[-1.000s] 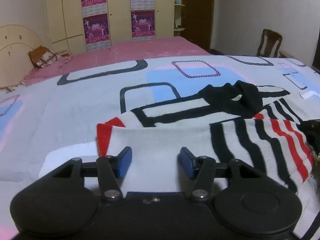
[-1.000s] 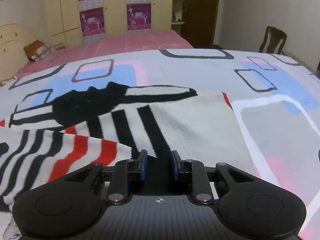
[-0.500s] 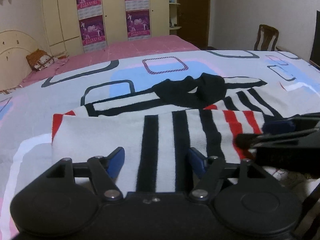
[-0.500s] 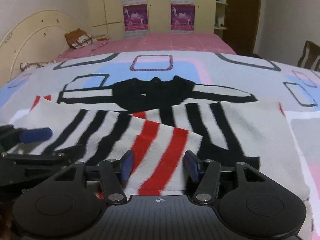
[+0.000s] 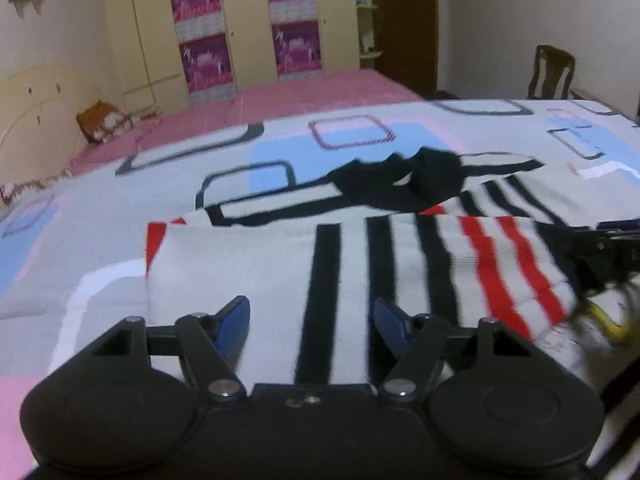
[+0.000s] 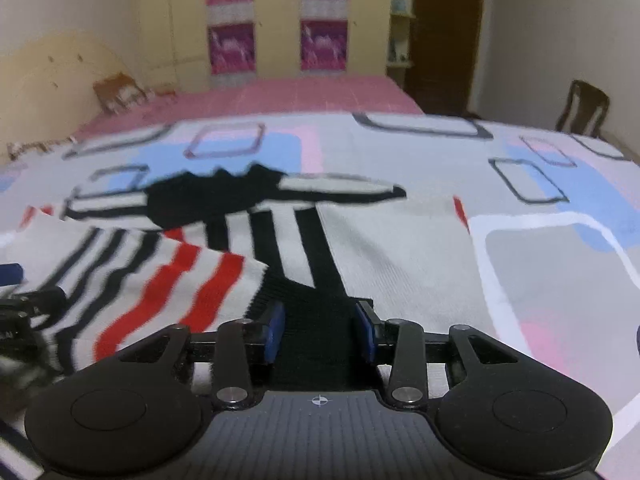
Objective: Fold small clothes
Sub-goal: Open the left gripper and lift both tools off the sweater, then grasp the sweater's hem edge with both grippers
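A small white knit sweater with black and red stripes and a black collar is lying spread on a bedspread of grey, blue and pink with rounded rectangles, one striped side folded over the body. The left gripper is hovering with its blue pads spread wide, the folded white panel lying between and ahead of them. The right gripper is sitting partly open, the sweater's black ribbed hem lying between its pads (contact cannot be told). Far ahead of both, a pink bed, yellow wardrobe and wooden chair are standing.
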The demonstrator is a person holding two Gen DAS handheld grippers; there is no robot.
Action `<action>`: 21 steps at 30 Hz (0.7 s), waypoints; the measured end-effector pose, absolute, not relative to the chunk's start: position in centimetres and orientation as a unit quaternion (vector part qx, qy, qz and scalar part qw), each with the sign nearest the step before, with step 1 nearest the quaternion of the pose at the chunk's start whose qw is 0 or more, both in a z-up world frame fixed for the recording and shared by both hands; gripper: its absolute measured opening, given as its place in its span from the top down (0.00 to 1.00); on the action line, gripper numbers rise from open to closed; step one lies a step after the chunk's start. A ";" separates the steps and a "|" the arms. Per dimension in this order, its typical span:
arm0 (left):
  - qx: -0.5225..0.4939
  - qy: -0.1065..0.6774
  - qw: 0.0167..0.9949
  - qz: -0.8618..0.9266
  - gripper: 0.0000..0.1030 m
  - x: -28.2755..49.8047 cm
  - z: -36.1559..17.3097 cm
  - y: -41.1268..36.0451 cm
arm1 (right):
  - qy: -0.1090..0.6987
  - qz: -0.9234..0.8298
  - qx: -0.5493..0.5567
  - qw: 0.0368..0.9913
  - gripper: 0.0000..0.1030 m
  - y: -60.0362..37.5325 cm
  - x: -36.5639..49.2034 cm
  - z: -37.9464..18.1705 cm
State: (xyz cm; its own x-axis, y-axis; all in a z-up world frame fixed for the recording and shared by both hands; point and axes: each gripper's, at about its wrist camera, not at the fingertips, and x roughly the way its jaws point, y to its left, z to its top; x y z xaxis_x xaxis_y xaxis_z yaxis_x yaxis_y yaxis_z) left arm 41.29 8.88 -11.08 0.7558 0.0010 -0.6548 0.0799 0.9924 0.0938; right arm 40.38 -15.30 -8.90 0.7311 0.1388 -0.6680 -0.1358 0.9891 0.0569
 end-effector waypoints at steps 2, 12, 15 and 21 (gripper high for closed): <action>0.061 0.354 0.933 -0.019 0.33 40.4 -11.3 8.5 | 0.372 0.093 -0.005 0.924 0.63 -15.5 39.9 -9.8; 0.054 0.367 0.929 0.007 0.13 37.5 -10.6 8.7 | 0.381 0.118 0.071 0.914 0.46 -20.6 37.7 -7.8; 0.050 0.368 0.928 0.018 0.10 34.2 -10.1 9.1 | 0.375 0.121 0.105 0.913 0.25 -23.8 34.6 -6.8; 0.014 0.401 0.915 0.035 0.26 27.1 -10.6 11.4 | 0.395 0.145 0.143 0.896 0.26 -29.7 27.6 -6.2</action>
